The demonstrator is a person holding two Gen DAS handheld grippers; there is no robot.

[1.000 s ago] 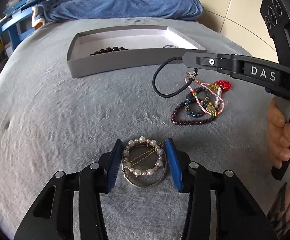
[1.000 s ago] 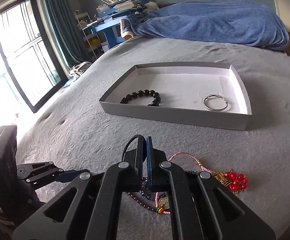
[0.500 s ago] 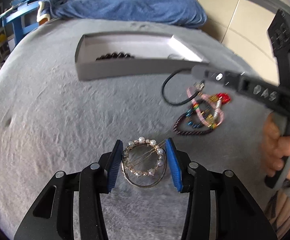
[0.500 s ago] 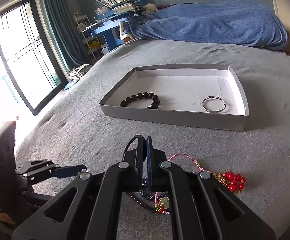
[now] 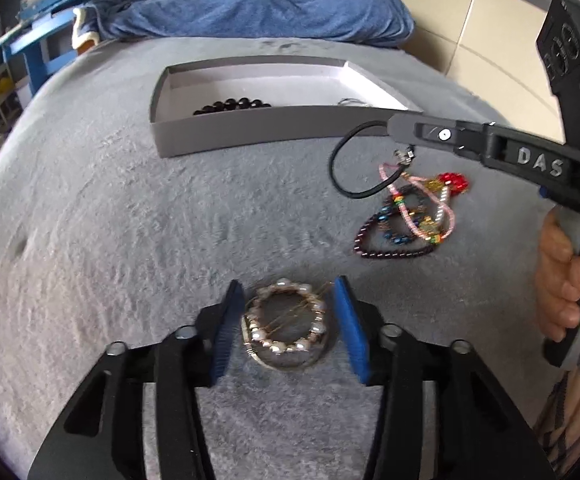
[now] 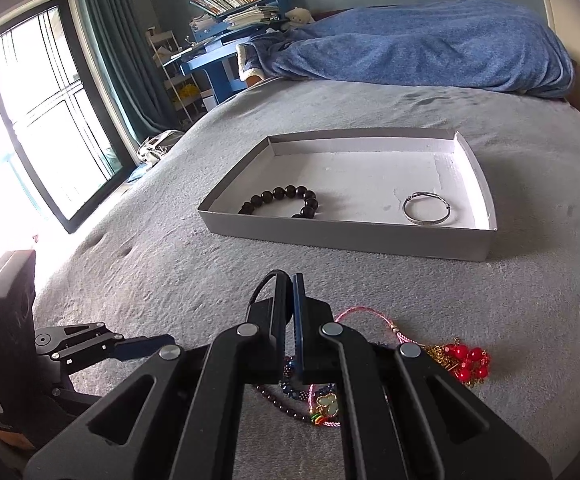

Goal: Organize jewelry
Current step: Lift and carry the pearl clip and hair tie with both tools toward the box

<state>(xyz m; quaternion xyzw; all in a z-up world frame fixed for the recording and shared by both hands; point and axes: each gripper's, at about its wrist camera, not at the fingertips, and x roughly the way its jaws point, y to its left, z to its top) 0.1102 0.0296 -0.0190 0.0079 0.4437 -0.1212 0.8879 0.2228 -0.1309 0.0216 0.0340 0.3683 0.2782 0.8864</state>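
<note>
A pearl bracelet (image 5: 285, 320) lies on a silver ring on the grey bedspread, between the blue pads (image 5: 225, 328) of my left gripper (image 5: 287, 286). Its jaws are opening, and a narrow gap shows beside the right pad. My right gripper (image 6: 287, 280) is shut on a black cord loop (image 5: 336, 168), which hangs from its tip above the bed. Under it lies a tangle of jewelry (image 5: 410, 216): red beads (image 6: 468, 362), a pink cord and dark purple beads. The grey tray (image 6: 330, 240) further back holds a black bead bracelet (image 6: 285, 200) and a silver bangle (image 6: 426, 208).
A blue blanket (image 6: 430, 52) lies bunched behind the tray. A blue desk with books (image 6: 225, 20) and a large window (image 6: 29, 120) stand to the left. A person's hand (image 5: 566, 276) holds the right gripper's handle. The left gripper (image 6: 141, 348) shows low on the left.
The left view has shifted slightly, so the tray and the tangle sit a bit further right. The pearl bracelet stays between the left pads. The right gripper keeps still with the cord.
</note>
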